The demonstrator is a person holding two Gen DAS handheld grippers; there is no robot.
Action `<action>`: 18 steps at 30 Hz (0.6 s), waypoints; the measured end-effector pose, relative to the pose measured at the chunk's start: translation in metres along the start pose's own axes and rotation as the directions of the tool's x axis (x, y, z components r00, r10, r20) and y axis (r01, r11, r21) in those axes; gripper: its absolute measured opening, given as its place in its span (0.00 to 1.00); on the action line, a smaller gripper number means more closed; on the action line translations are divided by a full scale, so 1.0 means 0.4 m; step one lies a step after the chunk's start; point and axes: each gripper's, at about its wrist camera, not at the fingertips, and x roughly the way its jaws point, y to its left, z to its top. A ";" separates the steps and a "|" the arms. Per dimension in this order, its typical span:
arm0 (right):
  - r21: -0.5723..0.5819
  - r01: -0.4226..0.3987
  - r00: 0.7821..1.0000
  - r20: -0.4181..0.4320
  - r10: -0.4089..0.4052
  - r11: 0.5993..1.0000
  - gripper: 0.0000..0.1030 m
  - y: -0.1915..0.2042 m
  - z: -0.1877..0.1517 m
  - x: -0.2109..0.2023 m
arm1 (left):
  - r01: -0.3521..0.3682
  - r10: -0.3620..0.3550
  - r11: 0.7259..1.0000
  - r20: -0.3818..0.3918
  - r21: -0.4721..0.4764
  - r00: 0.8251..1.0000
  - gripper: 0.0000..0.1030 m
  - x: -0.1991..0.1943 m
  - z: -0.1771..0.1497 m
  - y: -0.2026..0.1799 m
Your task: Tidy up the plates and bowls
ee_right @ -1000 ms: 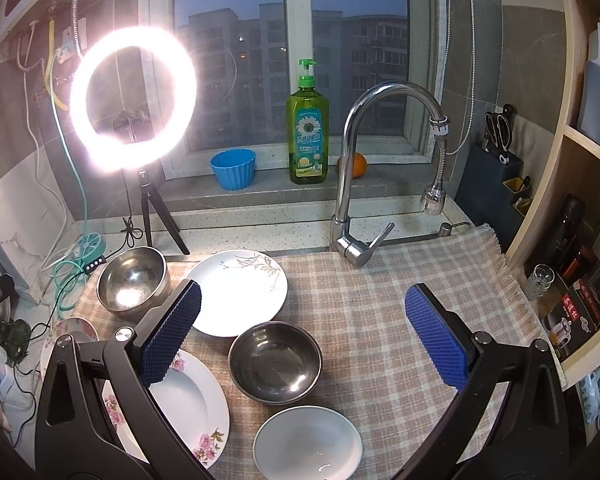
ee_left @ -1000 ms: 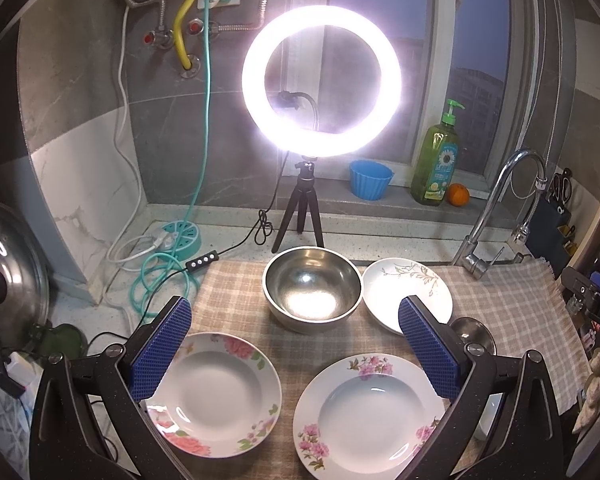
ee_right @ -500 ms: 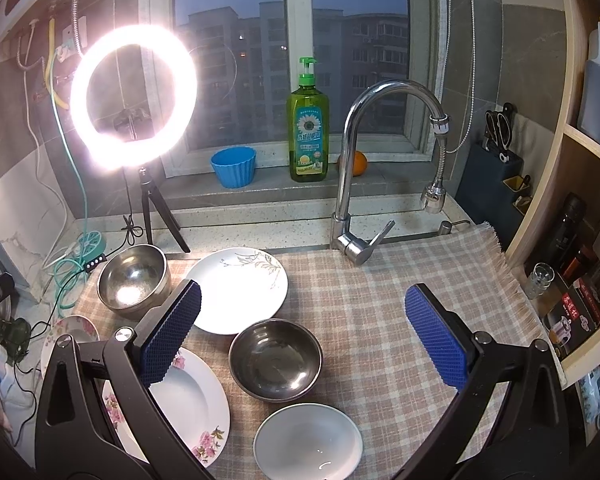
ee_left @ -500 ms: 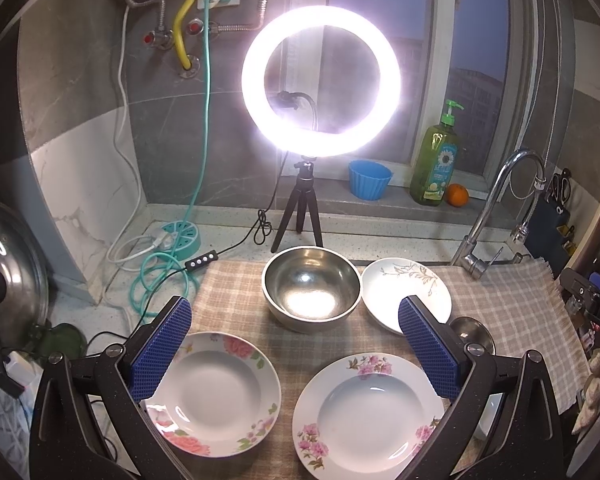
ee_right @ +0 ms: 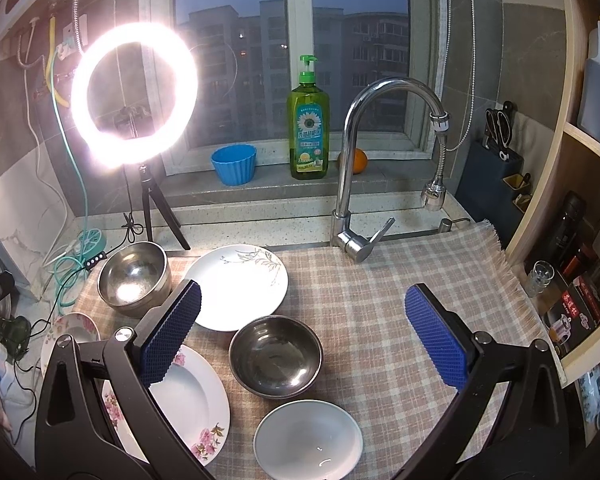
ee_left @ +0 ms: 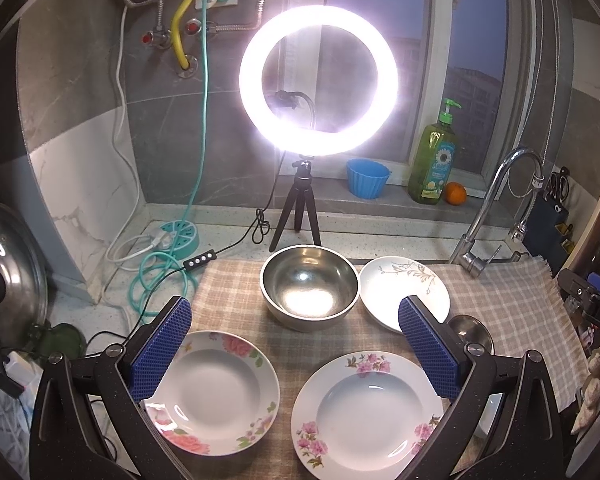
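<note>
Seemingly nothing is sorted yet: two floral plates (ee_left: 216,394) (ee_left: 370,408), a leaf-patterned plate (ee_right: 238,286), two steel bowls (ee_left: 310,286) (ee_right: 276,356) and a white bowl (ee_right: 308,438) lie separately on the checked cloth (ee_right: 400,292) covering the worktop. Both the left gripper (ee_left: 296,350) and right gripper (ee_right: 302,332) hover with fingers spread wide, holding nothing.

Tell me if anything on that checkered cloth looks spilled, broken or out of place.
Nothing stands out. The two floral plates, large steel bowl, leaf-pattern plate, small steel bowl and plain white bowl sit upright, unstacked and apparently intact on the checkered cloth. No spill is visible.
</note>
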 end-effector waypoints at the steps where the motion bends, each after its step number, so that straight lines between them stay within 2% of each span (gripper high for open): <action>1: -0.001 0.000 1.000 0.000 0.000 1.000 1.00 0.000 -0.002 0.001 | 0.001 -0.001 1.000 -0.001 0.000 1.000 1.00 0.001 0.001 0.000; 10: 0.001 -0.006 1.000 -0.001 0.006 1.000 1.00 -0.001 0.001 0.006 | 0.009 -0.009 1.000 -0.010 0.006 1.000 1.00 0.002 -0.005 -0.005; 18: 0.010 -0.059 0.998 -0.024 0.059 0.998 1.00 0.014 -0.061 0.000 | 0.021 -0.021 1.000 -0.052 0.011 0.998 1.00 0.020 -0.023 0.013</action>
